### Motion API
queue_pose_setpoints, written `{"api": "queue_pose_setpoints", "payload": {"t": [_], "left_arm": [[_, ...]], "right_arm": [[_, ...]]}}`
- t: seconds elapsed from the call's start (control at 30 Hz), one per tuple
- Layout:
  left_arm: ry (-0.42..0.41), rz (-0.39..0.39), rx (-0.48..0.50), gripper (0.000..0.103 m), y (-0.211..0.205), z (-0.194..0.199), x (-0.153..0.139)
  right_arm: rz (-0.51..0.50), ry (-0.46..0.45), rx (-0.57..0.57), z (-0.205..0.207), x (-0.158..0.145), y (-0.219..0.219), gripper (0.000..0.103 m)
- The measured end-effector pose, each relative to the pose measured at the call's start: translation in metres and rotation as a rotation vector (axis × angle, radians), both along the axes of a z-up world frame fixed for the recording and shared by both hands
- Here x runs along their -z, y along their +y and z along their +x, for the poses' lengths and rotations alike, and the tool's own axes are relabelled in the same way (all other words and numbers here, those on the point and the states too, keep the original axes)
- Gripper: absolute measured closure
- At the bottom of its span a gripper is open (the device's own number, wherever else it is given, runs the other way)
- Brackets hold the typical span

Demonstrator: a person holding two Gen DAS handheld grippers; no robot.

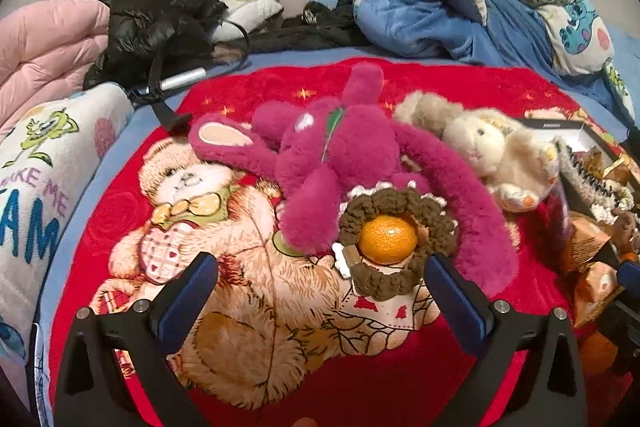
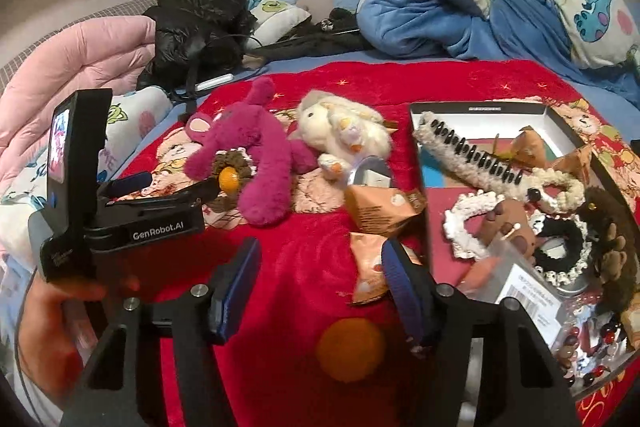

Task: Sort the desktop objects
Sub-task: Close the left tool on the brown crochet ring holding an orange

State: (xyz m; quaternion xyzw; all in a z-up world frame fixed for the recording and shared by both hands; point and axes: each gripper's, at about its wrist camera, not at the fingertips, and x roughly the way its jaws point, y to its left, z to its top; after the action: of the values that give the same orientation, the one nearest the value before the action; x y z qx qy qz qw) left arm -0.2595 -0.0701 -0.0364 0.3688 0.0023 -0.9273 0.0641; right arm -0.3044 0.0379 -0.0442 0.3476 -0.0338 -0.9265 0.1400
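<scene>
1. On the red teddy-bear blanket (image 1: 248, 307) in front of you, your left gripper (image 1: 320, 279) has its jaws spread wide with nothing between them; its blue pads (image 1: 188, 291) sit low over the printed bear.
2. Just ahead of its right finger lies a small orange (image 1: 387, 239), nested in a brown crocheted scrunchie (image 1: 394, 279); the scrunchie touches the magenta plush rabbit (image 1: 340, 155), whose long arm curves around its far side.
3. Beside the rabbit, to the right, a cream plush toy (image 2: 340, 131) lies on its side.
4. Your right gripper (image 2: 320, 291) is likewise released, gripping nothing; a second orange (image 2: 351, 349), blurred, rests on the blanket low between its fingers.
5. Near its right finger lie peach-coloured snack packets (image 2: 380, 211); one of them touches the edge of the black-rimmed box (image 2: 480, 107).
6. That box holds a white crocheted hairband with a black comb, several scrunchies and a brown plush piece; a clear packet with a label overlaps its near edge.
7. From the right camera, your left hand (image 2: 52, 331) shows holding the left tool.
</scene>
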Motion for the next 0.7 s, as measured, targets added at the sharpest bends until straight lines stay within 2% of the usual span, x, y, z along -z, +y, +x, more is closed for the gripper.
{"api": "queue_pose_setpoints", "payload": {"t": [0.13, 0.33, 0.43, 0.6, 0.67, 0.7], "left_arm": [[-0.057, 0.006, 0.008, 0.000, -0.001, -0.011, 0.010], [-0.066, -0.001, -0.001, 0.000, -0.003, -0.018, 0.013], [-0.126, 0.022, 0.012, 0.000, -0.004, -0.027, 0.024], [-0.151, 0.052, 0.015, 0.000, -0.007, -0.032, 0.029], [-0.157, 0.060, 0.016, 0.000, -0.008, -0.033, 0.030], [-0.159, 0.061, 0.016, 0.000, -0.008, -0.034, 0.030]], "right_arm": [[0.049, -0.036, 0.043, -0.008, 0.011, 0.001, 0.042], [0.065, -0.026, 0.079, -0.014, 0.014, -0.004, 0.042], [0.084, -0.026, 0.101, -0.017, 0.016, -0.008, 0.041], [0.200, -0.023, 0.123, -0.021, 0.025, -0.027, 0.036], [0.244, -0.020, 0.136, -0.021, 0.028, -0.033, 0.038], [0.255, -0.019, 0.143, -0.021, 0.029, -0.034, 0.046]]}}
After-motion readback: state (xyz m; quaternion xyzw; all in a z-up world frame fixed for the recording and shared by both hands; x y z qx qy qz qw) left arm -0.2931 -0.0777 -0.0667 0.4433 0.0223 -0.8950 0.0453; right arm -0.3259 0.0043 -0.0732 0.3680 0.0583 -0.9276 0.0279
